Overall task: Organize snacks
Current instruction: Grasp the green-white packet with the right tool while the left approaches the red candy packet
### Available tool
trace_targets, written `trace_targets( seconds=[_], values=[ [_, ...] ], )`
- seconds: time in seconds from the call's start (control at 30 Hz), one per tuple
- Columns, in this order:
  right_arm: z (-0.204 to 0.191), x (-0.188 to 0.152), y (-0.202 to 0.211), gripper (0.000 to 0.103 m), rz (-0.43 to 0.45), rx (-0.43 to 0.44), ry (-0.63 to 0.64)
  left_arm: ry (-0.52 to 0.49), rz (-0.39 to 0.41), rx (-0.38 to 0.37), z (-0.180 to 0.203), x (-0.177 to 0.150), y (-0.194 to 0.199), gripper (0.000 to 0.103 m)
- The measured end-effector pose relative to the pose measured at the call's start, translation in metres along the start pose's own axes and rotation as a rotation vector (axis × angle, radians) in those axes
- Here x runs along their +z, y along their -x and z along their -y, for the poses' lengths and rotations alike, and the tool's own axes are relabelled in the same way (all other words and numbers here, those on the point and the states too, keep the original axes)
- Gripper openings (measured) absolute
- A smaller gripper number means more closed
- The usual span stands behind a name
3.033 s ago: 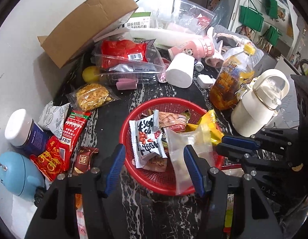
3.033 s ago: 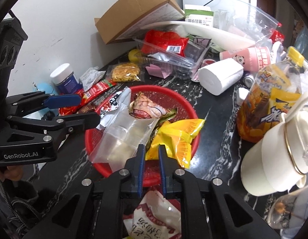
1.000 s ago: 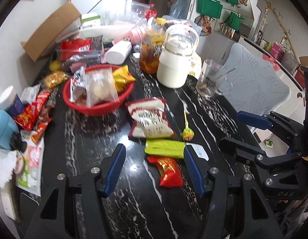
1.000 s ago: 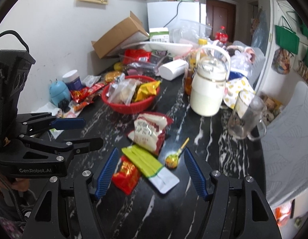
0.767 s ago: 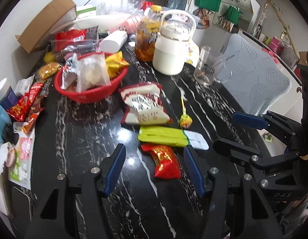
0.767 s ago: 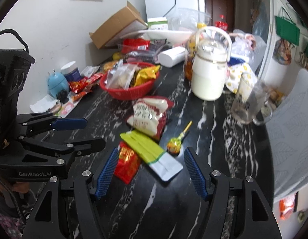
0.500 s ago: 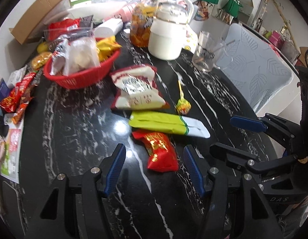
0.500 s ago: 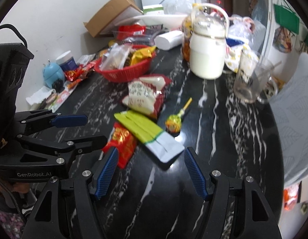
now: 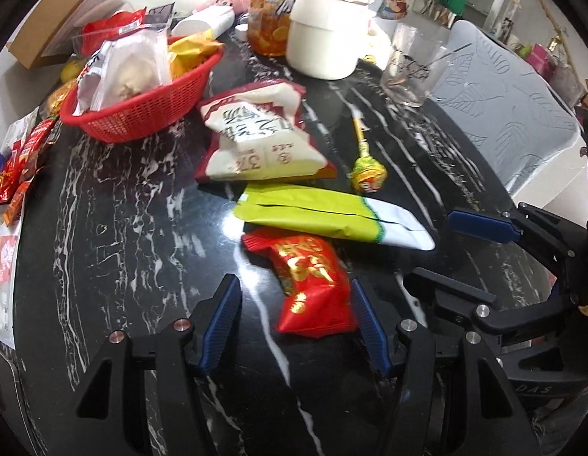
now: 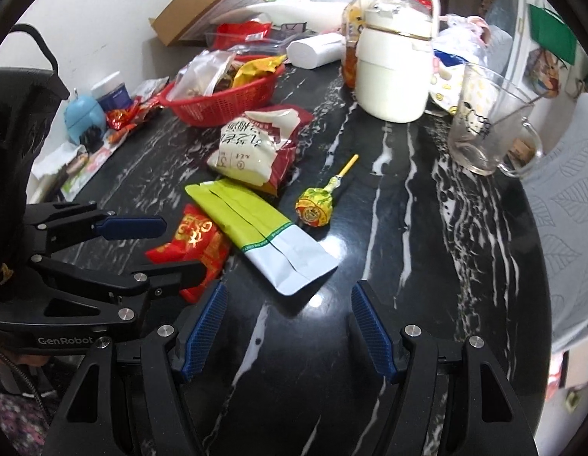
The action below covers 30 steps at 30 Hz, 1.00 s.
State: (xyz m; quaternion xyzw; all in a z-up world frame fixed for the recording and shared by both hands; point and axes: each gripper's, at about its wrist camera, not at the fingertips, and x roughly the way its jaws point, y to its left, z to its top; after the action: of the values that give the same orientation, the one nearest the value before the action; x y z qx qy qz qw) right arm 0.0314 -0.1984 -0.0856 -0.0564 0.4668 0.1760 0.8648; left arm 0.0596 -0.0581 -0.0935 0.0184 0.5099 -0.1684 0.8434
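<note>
Here the green-and-white packet [image 9: 324, 216] on the black marble table [image 9: 115, 228] serves as the landmark. Far to its left, at the table's edge, small red wrappers [image 9: 13, 167] lie in a heap. Up and to the left of the packet stands the red basket [image 9: 149, 106], already filled with a clear bag [image 9: 130, 64], a yellow pouch [image 9: 191, 51] and other snacks. Just above the packet, touching its upper edge, lies the large red-and-white snack bag [image 9: 256, 136]. Directly below it, overlapping its lower edge, lies the red foil packet [image 9: 313, 285], and the left gripper [image 9: 296, 323] hangs over this one with its jaws spread apart; the packet's lower end sits between the blue pads, which do not press on it. To the packet's upper right lies the lollipop [image 9: 364, 176], its stick pointing away towards the white kettle [image 9: 328, 26] and the glass mug [image 9: 411, 64] further back. The right gripper [image 10: 288, 332] hovers near the packet's white end with its jaws also standing wide, only bare table between them. In the right wrist view that white end [image 10: 294, 262] lies just ahead of the pads, untouched.
</note>
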Motion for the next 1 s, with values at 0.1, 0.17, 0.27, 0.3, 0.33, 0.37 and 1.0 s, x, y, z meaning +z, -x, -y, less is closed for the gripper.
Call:
trace_targets(
  seconds=[0.1,0.17,0.27,0.3,0.33,0.37,1.0],
  values=[
    [0.0,0.004,-0.008,0.069,-0.01,0.001,0.015,0.021,-0.003,-0.003,-0.006,0.002,-0.001,0.059],
    [-0.001,0.007,-0.013,0.069,-0.009,-0.006,0.036,0.023,-0.001,0.009,-0.009,0.003,0.001,0.059],
    [-0.004,0.011,-0.021,0.068,-0.017,-0.016,0.075,0.036,-0.002,0.0,-0.016,0.003,0.004,0.059],
    [-0.006,0.012,-0.024,0.068,-0.02,-0.017,0.089,0.04,-0.002,-0.002,-0.017,0.002,0.006,0.059],
    [-0.008,0.014,-0.027,0.068,-0.023,-0.013,0.109,0.042,-0.002,-0.003,-0.019,0.002,0.007,0.059],
    [-0.011,0.015,-0.03,0.068,-0.024,-0.01,0.123,0.042,-0.004,-0.003,-0.02,0.002,0.007,0.059],
    [-0.004,0.033,-0.041,0.007,-0.071,0.082,0.126,0.053,0.006,-0.048,-0.021,0.006,0.003,0.059]
  ],
)
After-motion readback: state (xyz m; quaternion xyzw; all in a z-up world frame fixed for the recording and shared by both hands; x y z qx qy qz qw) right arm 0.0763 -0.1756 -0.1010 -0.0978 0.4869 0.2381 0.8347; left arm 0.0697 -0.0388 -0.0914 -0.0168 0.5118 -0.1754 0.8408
